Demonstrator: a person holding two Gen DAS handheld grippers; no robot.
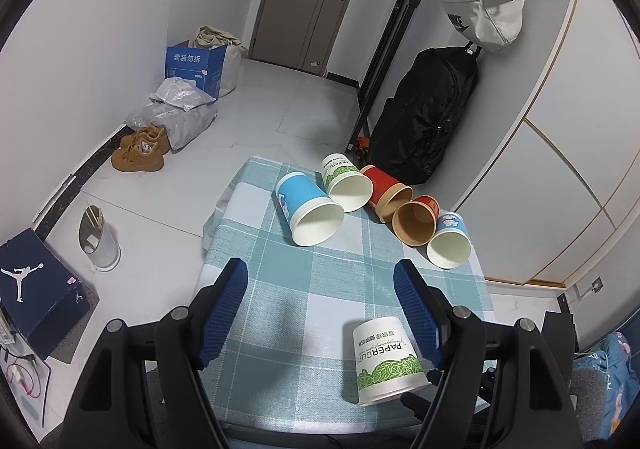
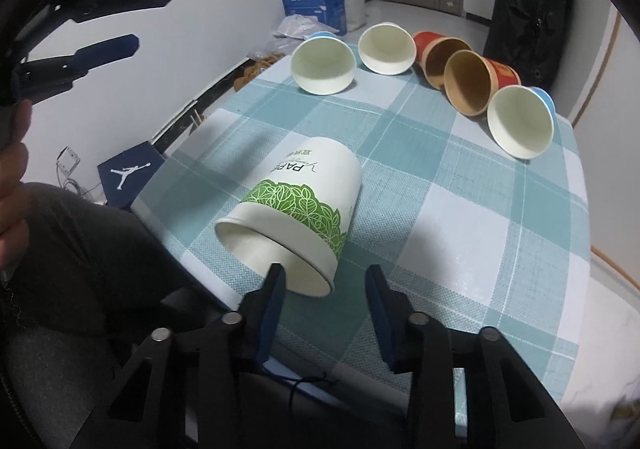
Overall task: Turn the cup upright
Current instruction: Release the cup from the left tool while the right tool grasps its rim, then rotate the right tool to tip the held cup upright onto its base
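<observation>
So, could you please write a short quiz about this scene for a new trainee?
1. True or false: the nearest white cup with green leaves stands upright.
2. How many cups lie in the far row on the checked tablecloth?
3. The right gripper is: A) shut on the cup, B) open at the cup's rim, C) out of view.

Key: 1 false, it lies on its side. 2 five. 3 B.
</observation>
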